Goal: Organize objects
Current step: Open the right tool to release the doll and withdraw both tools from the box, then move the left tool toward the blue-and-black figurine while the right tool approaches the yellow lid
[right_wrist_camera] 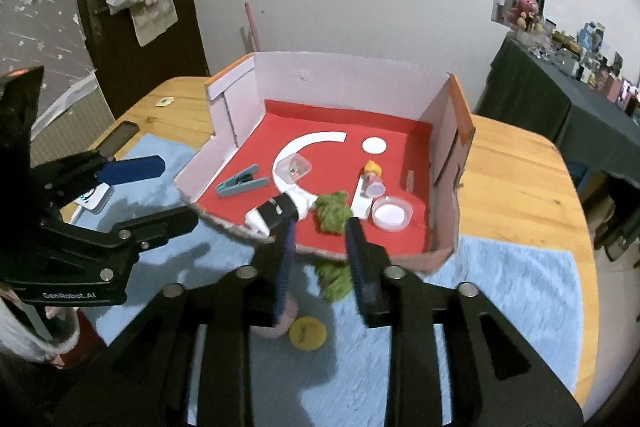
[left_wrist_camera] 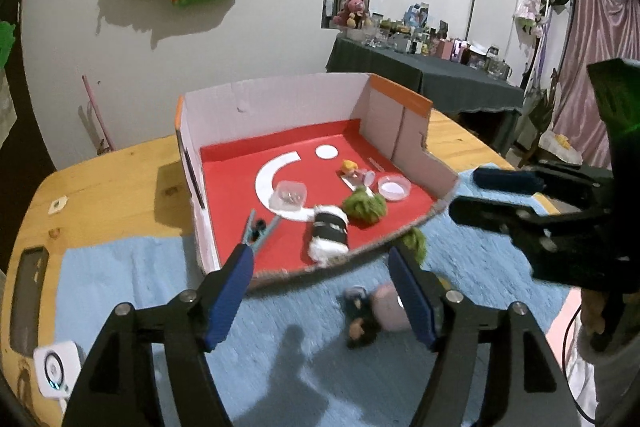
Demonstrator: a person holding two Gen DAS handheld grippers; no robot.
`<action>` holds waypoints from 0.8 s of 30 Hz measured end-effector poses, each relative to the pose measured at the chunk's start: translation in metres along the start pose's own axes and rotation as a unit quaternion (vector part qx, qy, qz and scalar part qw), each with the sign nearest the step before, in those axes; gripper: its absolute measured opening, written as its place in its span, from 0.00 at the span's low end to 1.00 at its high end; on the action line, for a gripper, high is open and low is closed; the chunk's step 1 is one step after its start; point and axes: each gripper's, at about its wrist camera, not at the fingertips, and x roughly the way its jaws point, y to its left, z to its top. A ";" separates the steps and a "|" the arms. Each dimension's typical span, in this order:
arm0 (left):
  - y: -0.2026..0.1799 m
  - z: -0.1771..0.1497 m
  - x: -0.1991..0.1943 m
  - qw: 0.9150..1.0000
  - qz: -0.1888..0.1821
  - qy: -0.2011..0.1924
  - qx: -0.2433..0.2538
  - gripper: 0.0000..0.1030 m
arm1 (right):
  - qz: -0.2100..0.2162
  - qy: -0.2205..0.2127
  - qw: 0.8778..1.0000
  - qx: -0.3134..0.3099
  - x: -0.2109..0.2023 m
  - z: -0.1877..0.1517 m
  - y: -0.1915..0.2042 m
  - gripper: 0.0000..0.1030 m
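An open cardboard box (left_wrist_camera: 280, 99) with a red floor stands on the table. It holds a grey clothes peg (right_wrist_camera: 240, 183), a small clear tub (left_wrist_camera: 289, 195), a white-and-black bundle (left_wrist_camera: 330, 233), a green fuzzy ball (left_wrist_camera: 362, 207), a little yellow-haired figure (right_wrist_camera: 372, 173) and a round clear dish (right_wrist_camera: 392, 213). A second green fuzzy ball (right_wrist_camera: 334, 279) lies on the blue mat (left_wrist_camera: 120, 287) against the box's front edge, beside a pink and dark soft toy (left_wrist_camera: 380, 315). My left gripper (left_wrist_camera: 320, 255) is open and empty before the box. My right gripper (right_wrist_camera: 320, 227) is open above that second ball, not touching it.
A yellow disc (right_wrist_camera: 306, 333) lies on the mat near the soft toy. A dark phone (left_wrist_camera: 28, 295) and a small white device (left_wrist_camera: 54, 371) sit at the table's left edge. Bags hang on the wall behind; a cluttered dark-clothed table (left_wrist_camera: 440, 75) stands at the back right.
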 end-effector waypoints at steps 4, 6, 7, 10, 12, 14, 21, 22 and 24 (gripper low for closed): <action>-0.003 -0.017 -0.003 1.000 0.004 -0.003 -0.004 0.70 | -0.009 -0.024 1.000 0.003 -0.011 -0.018 0.005 0.62; -0.002 -0.027 -0.004 1.000 -0.004 -0.002 -0.017 0.74 | -0.006 -0.027 1.000 0.013 -0.014 -0.027 0.004 0.62; -0.001 -0.031 -0.005 1.000 -0.007 -0.002 -0.024 0.77 | -0.003 -0.027 0.999 0.019 -0.015 -0.032 0.004 0.62; 0.001 -0.041 -0.004 0.999 -0.006 -0.002 -0.037 0.82 | -0.006 -0.029 0.999 0.025 -0.011 -0.045 0.006 0.64; -0.001 -0.048 -0.001 0.999 -0.002 0.002 -0.035 0.82 | -0.012 -0.032 0.999 0.028 -0.008 -0.052 0.007 0.70; -0.002 -0.054 0.003 0.999 0.000 0.007 -0.033 0.84 | -0.015 -0.035 0.999 0.030 -0.004 -0.059 0.009 0.71; -0.006 -0.069 0.018 0.999 0.013 0.019 -0.034 0.94 | -0.022 -0.032 0.998 0.042 0.011 -0.082 0.007 0.77; -0.006 -0.070 0.020 0.999 0.014 0.022 -0.035 0.94 | -0.019 -0.028 0.998 0.046 0.013 -0.084 0.006 0.77; -0.006 -0.071 0.023 0.999 0.017 0.026 -0.034 0.94 | -0.018 -0.025 0.998 0.052 0.016 -0.087 0.003 0.77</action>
